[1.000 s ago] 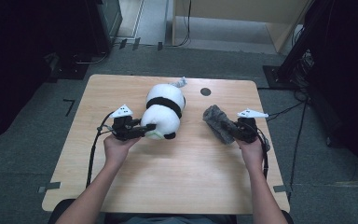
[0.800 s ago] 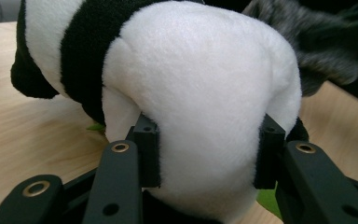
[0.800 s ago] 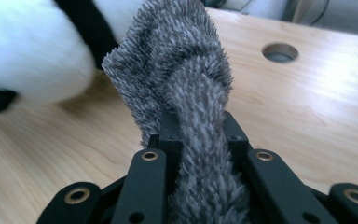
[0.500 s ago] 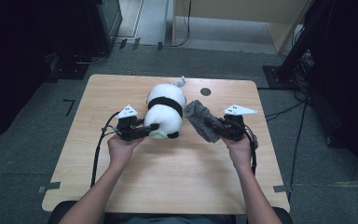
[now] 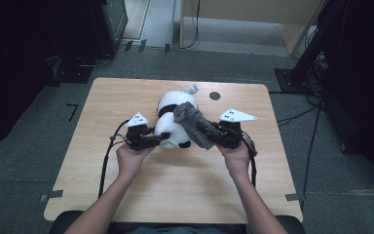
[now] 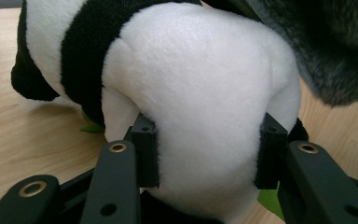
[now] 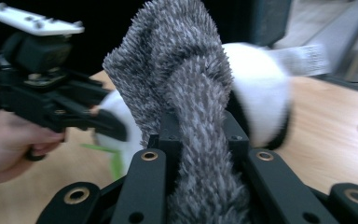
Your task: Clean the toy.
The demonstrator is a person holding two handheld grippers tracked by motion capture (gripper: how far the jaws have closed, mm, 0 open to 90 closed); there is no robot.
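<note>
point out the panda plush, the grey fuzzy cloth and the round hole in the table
panda plush (image 5: 171, 131), high view, white rounded end.
grey fuzzy cloth (image 7: 186, 70), right gripper view, bunched upper part above the jaws.
round hole (image 5: 215, 96), high view, its dark middle near the table's far edge.

High camera looked forward and down over the whole table (image 5: 126, 97). Left gripper camera sat very close behind the plush panda (image 6: 205, 93), facing along its jaws. Right gripper camera faced across the grey cloth (image 7: 186, 84). All three shared panda and cloth.
</note>
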